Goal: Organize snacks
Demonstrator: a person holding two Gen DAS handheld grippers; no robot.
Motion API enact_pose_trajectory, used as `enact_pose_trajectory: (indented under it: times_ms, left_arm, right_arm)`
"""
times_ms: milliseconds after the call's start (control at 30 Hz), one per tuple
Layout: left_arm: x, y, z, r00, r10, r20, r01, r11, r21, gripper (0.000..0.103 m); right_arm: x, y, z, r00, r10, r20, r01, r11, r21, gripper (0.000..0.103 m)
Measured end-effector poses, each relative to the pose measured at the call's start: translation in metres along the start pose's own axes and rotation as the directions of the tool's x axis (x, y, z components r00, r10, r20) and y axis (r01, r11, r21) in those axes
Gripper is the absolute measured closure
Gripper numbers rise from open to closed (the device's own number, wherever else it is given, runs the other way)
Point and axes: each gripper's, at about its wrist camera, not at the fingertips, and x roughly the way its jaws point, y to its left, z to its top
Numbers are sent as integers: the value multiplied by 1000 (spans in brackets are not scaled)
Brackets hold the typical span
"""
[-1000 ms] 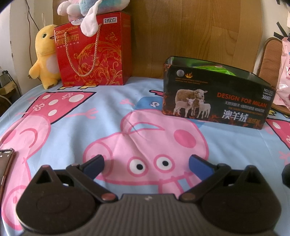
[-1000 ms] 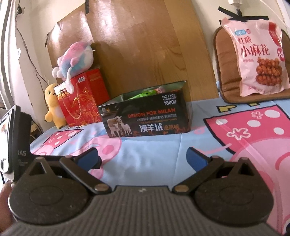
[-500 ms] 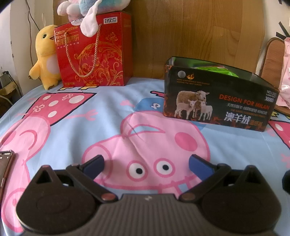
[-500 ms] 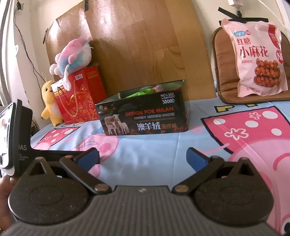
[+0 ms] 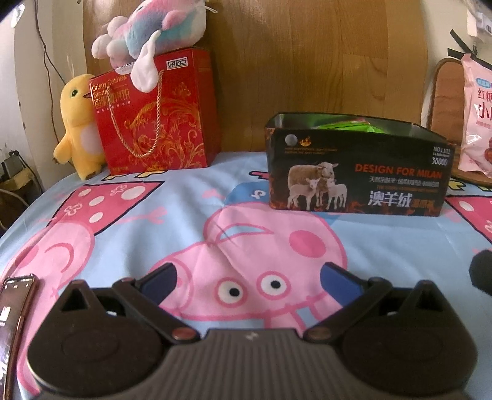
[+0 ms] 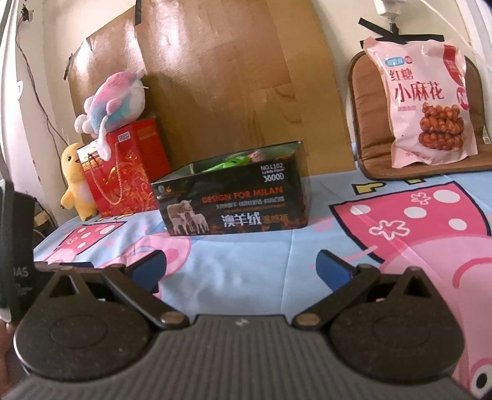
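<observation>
A black open box with sheep printed on it (image 5: 356, 181) stands on the cartoon pig bedsheet (image 5: 215, 221); green snack packets (image 5: 344, 125) show inside it. The box is also in the right wrist view (image 6: 233, 203). A pink snack bag (image 6: 427, 104) leans upright on a brown cushion (image 6: 366, 123) at the back right. A red gift box (image 5: 153, 114) stands at the back left. My left gripper (image 5: 249, 277) is open and empty, well short of the black box. My right gripper (image 6: 240, 267) is open and empty over the sheet.
A yellow plush duck (image 5: 78, 126) stands beside the red box, and a pastel plush toy (image 5: 153, 27) lies on top of it. A phone (image 5: 15, 301) lies at the left edge. A wooden board (image 6: 221, 77) backs the bed.
Both grippers have risen and tilted a little, so the box and back items sit lower in view. The jaws stay open.
</observation>
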Motion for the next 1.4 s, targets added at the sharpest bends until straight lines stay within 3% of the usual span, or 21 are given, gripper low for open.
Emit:
enact_pose_trajectory:
  times_ms: [1400]
  left_arm:
    - [-6, -1, -1, 999, -11, 34, 10, 1000, 7, 0]
  right_arm:
    - [2, -1, 0, 1000, -9, -10, 9, 1000, 7, 0]
